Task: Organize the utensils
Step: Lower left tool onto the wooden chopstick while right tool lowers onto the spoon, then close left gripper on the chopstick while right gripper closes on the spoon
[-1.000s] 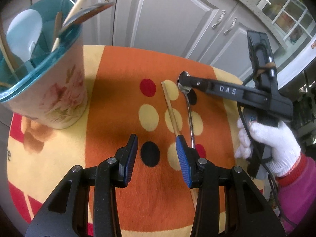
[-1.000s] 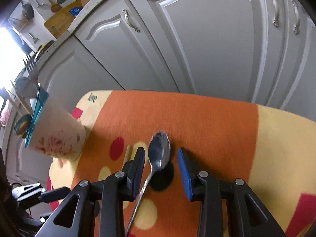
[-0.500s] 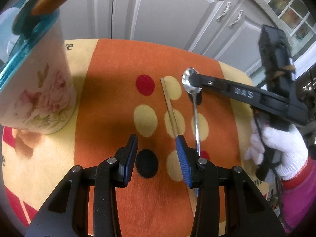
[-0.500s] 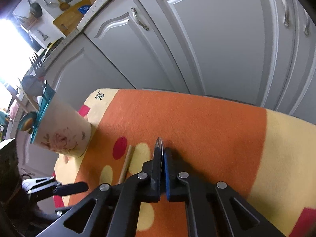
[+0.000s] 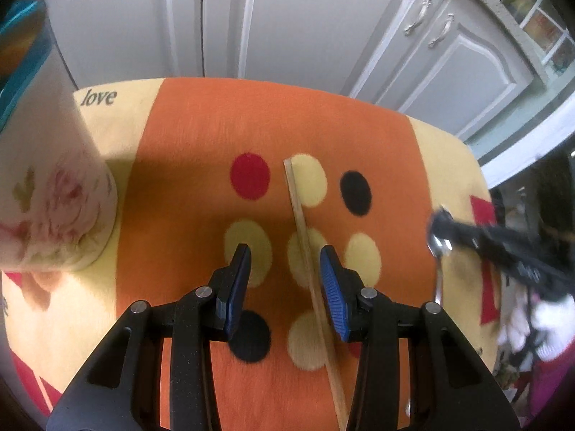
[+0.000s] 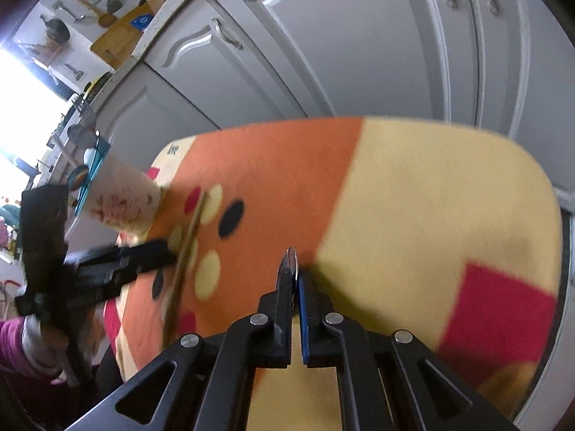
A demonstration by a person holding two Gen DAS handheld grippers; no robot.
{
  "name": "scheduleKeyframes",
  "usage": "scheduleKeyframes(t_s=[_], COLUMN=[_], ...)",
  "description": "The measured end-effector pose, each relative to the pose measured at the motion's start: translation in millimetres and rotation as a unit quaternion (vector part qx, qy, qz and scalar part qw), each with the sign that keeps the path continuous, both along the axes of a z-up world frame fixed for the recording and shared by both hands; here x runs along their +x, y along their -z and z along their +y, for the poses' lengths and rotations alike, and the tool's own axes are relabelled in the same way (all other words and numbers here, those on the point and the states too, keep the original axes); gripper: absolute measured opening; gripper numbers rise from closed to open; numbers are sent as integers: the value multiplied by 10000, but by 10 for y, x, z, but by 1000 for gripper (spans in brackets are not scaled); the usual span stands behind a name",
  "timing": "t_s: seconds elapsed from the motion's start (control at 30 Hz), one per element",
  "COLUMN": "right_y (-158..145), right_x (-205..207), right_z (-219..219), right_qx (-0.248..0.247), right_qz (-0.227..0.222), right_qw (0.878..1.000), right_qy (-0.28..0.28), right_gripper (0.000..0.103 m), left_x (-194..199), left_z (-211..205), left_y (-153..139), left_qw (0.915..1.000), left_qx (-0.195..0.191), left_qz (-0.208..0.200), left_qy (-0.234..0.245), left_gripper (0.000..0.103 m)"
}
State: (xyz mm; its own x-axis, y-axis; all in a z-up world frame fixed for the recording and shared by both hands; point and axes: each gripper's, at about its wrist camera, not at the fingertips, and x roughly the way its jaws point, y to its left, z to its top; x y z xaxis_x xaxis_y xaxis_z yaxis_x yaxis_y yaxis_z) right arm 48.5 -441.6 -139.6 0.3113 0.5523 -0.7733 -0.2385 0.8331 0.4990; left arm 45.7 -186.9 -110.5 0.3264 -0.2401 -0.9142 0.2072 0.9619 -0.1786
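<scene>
A wooden chopstick (image 5: 305, 237) lies on the orange spotted cloth (image 5: 201, 151), running between the open jaws of my left gripper (image 5: 284, 262), close to the right pad, untouched. My right gripper (image 6: 294, 274) is shut on a metal spoon (image 6: 291, 262), pinched edge-on by its bowl. In the left wrist view that gripper (image 5: 440, 231) hangs at the right with the spoon (image 5: 439, 265) dangling handle-down, lifted off the cloth. The floral utensil cup (image 5: 43, 186) with a teal rim stands at the left; the right wrist view shows it (image 6: 118, 203) holding several utensils.
The cloth covers a small table (image 6: 449, 186) in front of grey cabinet doors (image 5: 305, 18). A gloved hand with a pink sleeve (image 5: 532, 327) holds the right gripper. The left gripper (image 6: 107, 262) shows at the left of the right wrist view over the chopstick (image 6: 183, 258).
My right gripper closed on the spoon's bowl, lifted it off the cloth and carried it to the right. My left gripper shifted so the chopstick now lies between its jaws.
</scene>
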Motion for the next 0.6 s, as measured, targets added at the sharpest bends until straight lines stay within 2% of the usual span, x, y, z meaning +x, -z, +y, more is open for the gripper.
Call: scheduleKeyframes(t_s=[0.1,0.17,0.37,0.53,0.57,0.6], right_y=[-12,-31,-23,-22,-22,-26], right_x=[-84,-95,-37,-40,-45,-53], right_z=[-47,-56,-102,-65,-50,-35], right_qx=[-50,-152,-15,-42,-69,-126], right_qz=[-60,-161,-186,-287,-310,-335], right_qw=[10000,9998,9998,9996,9995,9994], right_qy=[-22,-2,36,-45,-49,-21], right_gripper=[3,6,16,16,16,14], left_x=[96,168,286,339,341,340], left_z=[-59,-110,-215,-232,-241,-274], left_y=[35,40,43,33,36,47], left_qw=[9999,9996,9988,9993,9995,9995], left_qx=[149,263,469,351,300,300], left_qz=[14,-31,-81,-79,-98,-129], left_qy=[-86,-127,-116,-91,-75,-37], left_gripper=[39,39,39,39,28,5])
